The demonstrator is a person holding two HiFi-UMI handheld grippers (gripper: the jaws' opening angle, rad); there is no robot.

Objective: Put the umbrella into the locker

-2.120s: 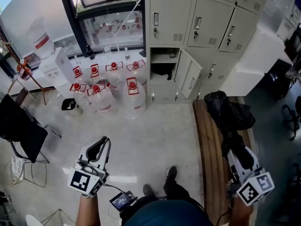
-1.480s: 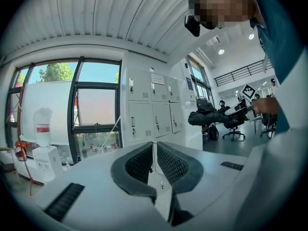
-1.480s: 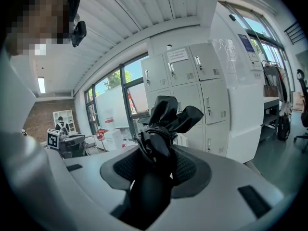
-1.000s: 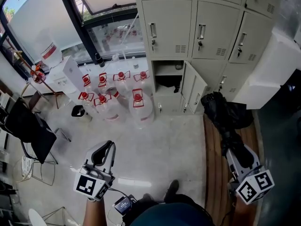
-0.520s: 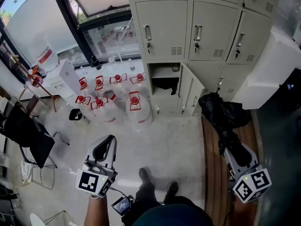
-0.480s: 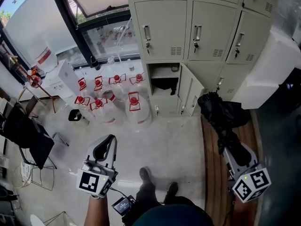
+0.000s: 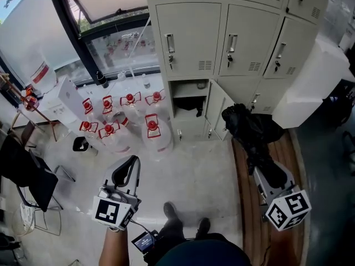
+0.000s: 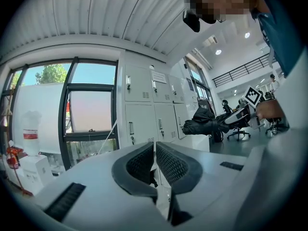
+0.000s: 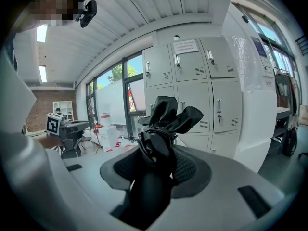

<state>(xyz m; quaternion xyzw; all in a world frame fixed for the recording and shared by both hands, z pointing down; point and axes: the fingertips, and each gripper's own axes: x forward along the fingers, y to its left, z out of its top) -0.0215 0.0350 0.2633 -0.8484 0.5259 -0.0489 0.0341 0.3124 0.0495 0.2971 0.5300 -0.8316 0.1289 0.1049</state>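
A black folded umbrella (image 7: pixel 250 133) sticks out ahead of my right gripper (image 7: pixel 266 172), whose jaws are shut on its handle end. The right gripper view shows the bunched fabric (image 9: pixel 162 124) rising between the pads (image 9: pixel 190 165). The grey locker bank (image 7: pixel 233 35) stands ahead. One lower compartment (image 7: pixel 188 101) is open with its door (image 7: pixel 217 108) swung to the right and something dark inside. My left gripper (image 7: pixel 126 172) hangs over the floor at the left, its jaws shut and empty (image 8: pixel 154 159).
Several clear water jugs with red caps (image 7: pixel 148 133) stand on the floor left of the open compartment. A wooden strip (image 7: pixel 248 215) runs under my right gripper. A white cabinet (image 7: pixel 310 87) is at the right, a black chair (image 7: pixel 22 176) at the far left.
Both grippers have advanced toward the lockers, which now stand nearer in the head view. The umbrella tip has swung closer to the open door. The grip is unchanged.
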